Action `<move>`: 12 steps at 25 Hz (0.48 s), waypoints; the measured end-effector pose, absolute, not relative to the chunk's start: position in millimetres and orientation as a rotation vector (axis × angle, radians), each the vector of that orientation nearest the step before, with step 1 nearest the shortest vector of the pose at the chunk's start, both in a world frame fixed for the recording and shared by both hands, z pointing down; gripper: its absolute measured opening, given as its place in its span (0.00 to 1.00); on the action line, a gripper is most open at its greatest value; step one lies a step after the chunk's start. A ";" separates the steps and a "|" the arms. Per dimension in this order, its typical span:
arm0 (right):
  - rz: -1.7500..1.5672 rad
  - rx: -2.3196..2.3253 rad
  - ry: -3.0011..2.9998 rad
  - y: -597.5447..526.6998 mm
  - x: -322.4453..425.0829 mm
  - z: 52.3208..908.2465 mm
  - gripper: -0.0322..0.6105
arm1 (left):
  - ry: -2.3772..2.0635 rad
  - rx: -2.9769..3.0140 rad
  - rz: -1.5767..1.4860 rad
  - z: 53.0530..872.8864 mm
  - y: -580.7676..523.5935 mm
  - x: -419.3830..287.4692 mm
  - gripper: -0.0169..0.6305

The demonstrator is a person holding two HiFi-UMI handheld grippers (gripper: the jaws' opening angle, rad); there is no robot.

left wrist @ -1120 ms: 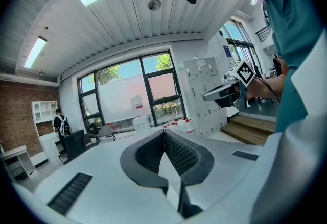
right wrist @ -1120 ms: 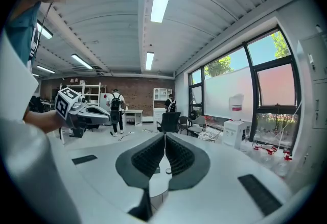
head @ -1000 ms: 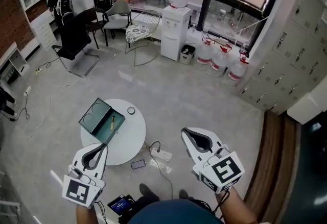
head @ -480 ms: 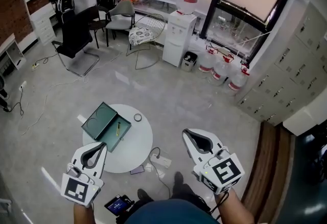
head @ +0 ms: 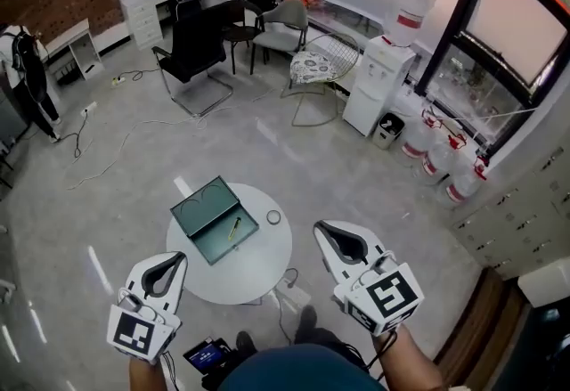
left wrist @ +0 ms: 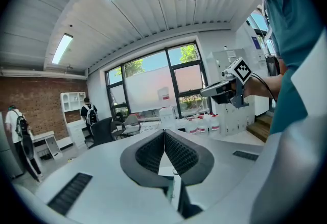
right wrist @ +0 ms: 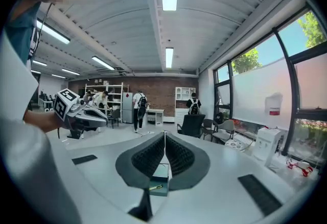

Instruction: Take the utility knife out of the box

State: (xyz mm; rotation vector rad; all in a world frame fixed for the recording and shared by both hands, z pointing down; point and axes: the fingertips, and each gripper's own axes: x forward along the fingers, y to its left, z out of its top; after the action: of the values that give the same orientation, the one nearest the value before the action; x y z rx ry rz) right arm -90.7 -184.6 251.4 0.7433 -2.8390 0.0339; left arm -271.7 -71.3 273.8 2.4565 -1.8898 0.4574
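An open green box point(head: 214, 220) lies on the round white table point(head: 258, 264), lid flat to the far left. A yellow utility knife point(head: 234, 227) rests inside it. My left gripper point(head: 181, 256) hovers shut and empty at the table's near left edge. My right gripper point(head: 321, 227) is shut and empty just right of the table. In the right gripper view the box point(right wrist: 161, 173) and the knife point(right wrist: 156, 187) show low behind the closed jaws, with the left gripper point(right wrist: 82, 113) at the left. In the left gripper view the right gripper point(left wrist: 225, 90) shows at the right.
A small ring point(head: 273, 217) lies on the table right of the box. A power strip point(head: 294, 296) and a black device point(head: 207, 354) lie on the floor near my feet. Chairs point(head: 191, 60), a water dispenser point(head: 383, 86) and water bottles point(head: 436, 153) stand farther off.
The table and box have shifted right in the head view and now lie between the two grippers. Both grippers stay shut and empty.
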 end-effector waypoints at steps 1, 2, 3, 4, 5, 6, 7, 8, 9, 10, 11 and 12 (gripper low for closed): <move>0.034 0.708 -2.851 -195.1 -90.9 252.6 0.11 | -1.915 2.435 0.466 274.5 -78.4 -268.1 0.06; 0.036 0.674 -2.859 -204.7 -90.0 254.5 0.11 | -1.936 2.419 0.470 275.2 -85.2 -263.3 0.06; 0.039 0.643 -2.866 -213.3 -88.4 256.7 0.11 | -1.954 2.402 0.472 275.9 -91.3 -258.0 0.06; 0.042 0.614 -2.871 -221.7 -86.6 258.5 0.11 | -1.970 2.382 0.475 276.6 -96.7 -253.0 0.06; 0.045 0.589 -2.876 -230.1 -84.8 259.6 0.11 | -1.986 2.360 0.480 277.2 -102.1 -248.4 0.06; 0.047 0.565 -2.881 -238.6 -82.8 260.2 0.11 | -1.999 2.339 0.486 277.8 -107.8 -244.1 0.06; 0.050 0.544 -2.887 -246.7 -80.5 260.5 0.11 | -2.011 2.321 0.493 278.6 -113.8 -240.0 0.06; 0.053 0.525 -2.892 -254.3 -78.0 261.2 0.11 | -2.021 2.305 0.501 279.6 -119.8 -236.1 0.06; 0.056 0.507 -2.896 -261.4 -75.5 262.4 0.11 | -2.030 2.290 0.509 281.1 -125.6 -232.8 0.06; 0.060 0.491 -2.899 -268.0 -73.1 264.4 0.11 | -2.037 2.275 0.519 283.0 -131.0 -229.9 0.06; 0.065 0.475 -2.900 -274.0 -70.7 267.0 0.11 | -2.043 2.262 0.529 285.3 -136.0 -227.3 0.06; 0.071 0.461 -2.903 -279.5 -68.1 270.3 0.11 | -2.048 2.249 0.541 288.2 -140.5 -224.7 0.06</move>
State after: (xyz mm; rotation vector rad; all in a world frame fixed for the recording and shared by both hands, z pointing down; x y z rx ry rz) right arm -68.1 -279.5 270.3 0.4608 -2.9028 0.0711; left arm -224.7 -140.5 288.2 2.2485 -2.0478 0.5412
